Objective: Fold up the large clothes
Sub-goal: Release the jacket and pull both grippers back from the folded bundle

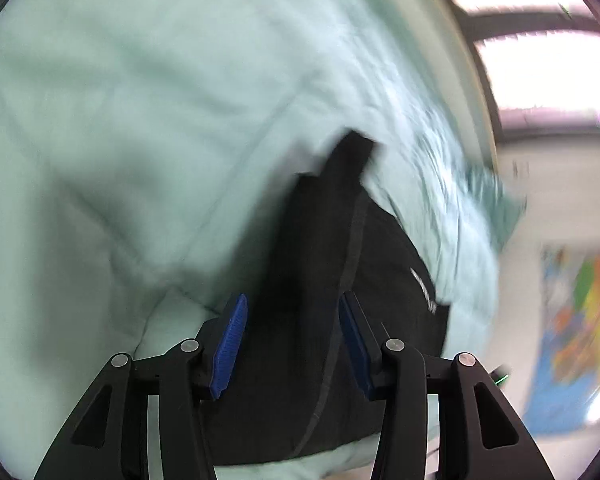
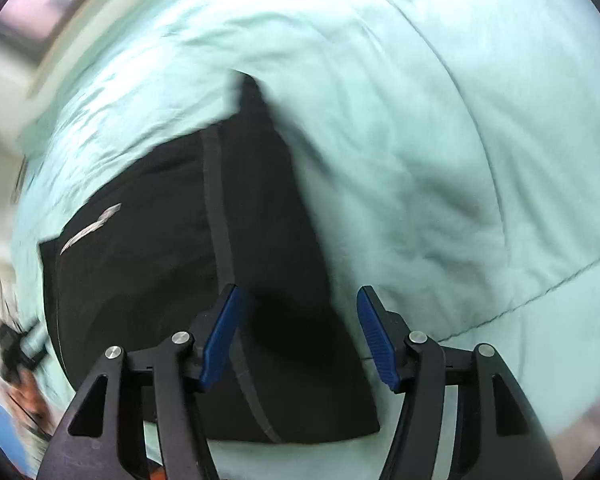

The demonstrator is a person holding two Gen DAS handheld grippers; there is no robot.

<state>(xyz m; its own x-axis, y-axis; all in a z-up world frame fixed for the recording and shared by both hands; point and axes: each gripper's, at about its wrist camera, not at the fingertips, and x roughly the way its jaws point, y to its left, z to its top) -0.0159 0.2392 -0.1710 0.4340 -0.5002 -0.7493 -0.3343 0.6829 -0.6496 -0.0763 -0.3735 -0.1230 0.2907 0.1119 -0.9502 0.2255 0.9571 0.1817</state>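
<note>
The black garment [image 1: 324, 320] lies folded on a pale green quilt [image 1: 120, 140], with a grey stripe along it and a white logo near one edge. Left gripper [image 1: 292, 336] is spread above it, pinching nothing. Right gripper [image 2: 300, 328] is spread too, empty.

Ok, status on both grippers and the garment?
Left hand-held gripper open, right hand-held gripper open. Black garment folded on green quilt. Nothing in the way.
</note>
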